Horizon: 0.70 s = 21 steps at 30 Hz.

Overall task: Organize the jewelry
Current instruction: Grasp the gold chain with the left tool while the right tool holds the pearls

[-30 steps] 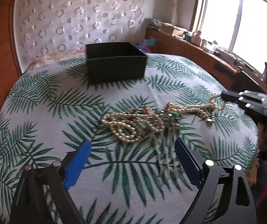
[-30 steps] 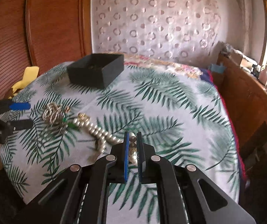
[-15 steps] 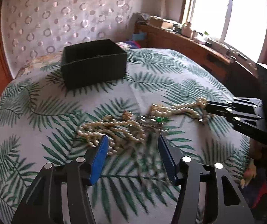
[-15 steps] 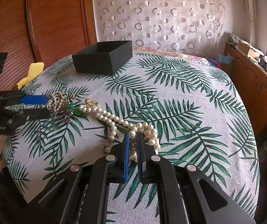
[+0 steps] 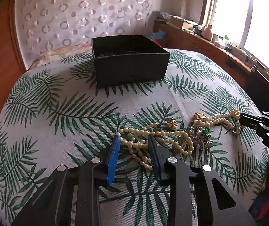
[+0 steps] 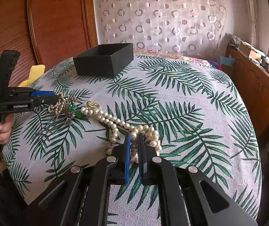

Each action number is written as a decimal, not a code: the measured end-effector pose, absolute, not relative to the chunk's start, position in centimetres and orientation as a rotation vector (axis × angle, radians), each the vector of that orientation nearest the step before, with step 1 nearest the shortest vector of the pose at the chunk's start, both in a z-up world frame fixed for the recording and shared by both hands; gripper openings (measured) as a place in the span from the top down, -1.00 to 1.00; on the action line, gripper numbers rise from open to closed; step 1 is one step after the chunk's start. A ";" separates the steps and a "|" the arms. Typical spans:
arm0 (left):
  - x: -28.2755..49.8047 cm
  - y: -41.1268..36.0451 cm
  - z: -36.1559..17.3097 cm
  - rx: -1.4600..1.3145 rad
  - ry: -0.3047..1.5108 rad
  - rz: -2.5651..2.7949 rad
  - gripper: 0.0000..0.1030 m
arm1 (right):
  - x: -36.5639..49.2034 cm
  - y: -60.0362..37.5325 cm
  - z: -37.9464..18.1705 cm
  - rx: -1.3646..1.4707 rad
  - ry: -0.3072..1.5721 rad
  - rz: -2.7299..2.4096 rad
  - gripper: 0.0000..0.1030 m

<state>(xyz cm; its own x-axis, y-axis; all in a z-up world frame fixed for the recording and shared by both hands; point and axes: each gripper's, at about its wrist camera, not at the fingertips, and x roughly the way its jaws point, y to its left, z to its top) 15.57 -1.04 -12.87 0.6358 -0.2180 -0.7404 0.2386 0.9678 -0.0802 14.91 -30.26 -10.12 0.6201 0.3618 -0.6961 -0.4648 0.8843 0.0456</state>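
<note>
A heap of jewelry lies on the leaf-print cloth. My left gripper (image 5: 134, 140) has its jaws partly closed around a small-bead pearl strand (image 5: 140, 145), with a gap still between the pads. My right gripper (image 6: 133, 137) is shut on a large-bead pearl necklace (image 6: 115, 121). A gold ring (image 6: 93, 105), a green-stone brooch (image 5: 200, 133) and a gold flower piece (image 5: 172, 123) lie between the two strands. The open black box (image 5: 128, 60) stands at the far side; it also shows in the right wrist view (image 6: 104, 60).
The round table (image 6: 200, 116) drops off at its edge near both grippers. A yellow object (image 6: 33, 73) lies at the left edge. A wooden sideboard (image 6: 256, 82) with clutter runs along the right under the window.
My left gripper has moved forward over the small pearl strand and its jaws have narrowed around it. My right gripper stays shut on the large pearls, which have shifted a little.
</note>
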 end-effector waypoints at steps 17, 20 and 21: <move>16.8 0.2 -11.9 -0.029 0.838 -0.291 0.91 | 14.7 -29.9 -10.1 -0.164 0.773 0.485 0.83; 16.4 0.6 -10.4 -0.043 0.802 -0.302 0.91 | 14.7 -29.6 -10.1 -0.179 0.772 0.489 0.83; 16.3 0.7 -9.8 -0.045 0.788 -0.305 0.92 | 14.7 -29.6 -10.0 -0.173 0.772 0.493 0.83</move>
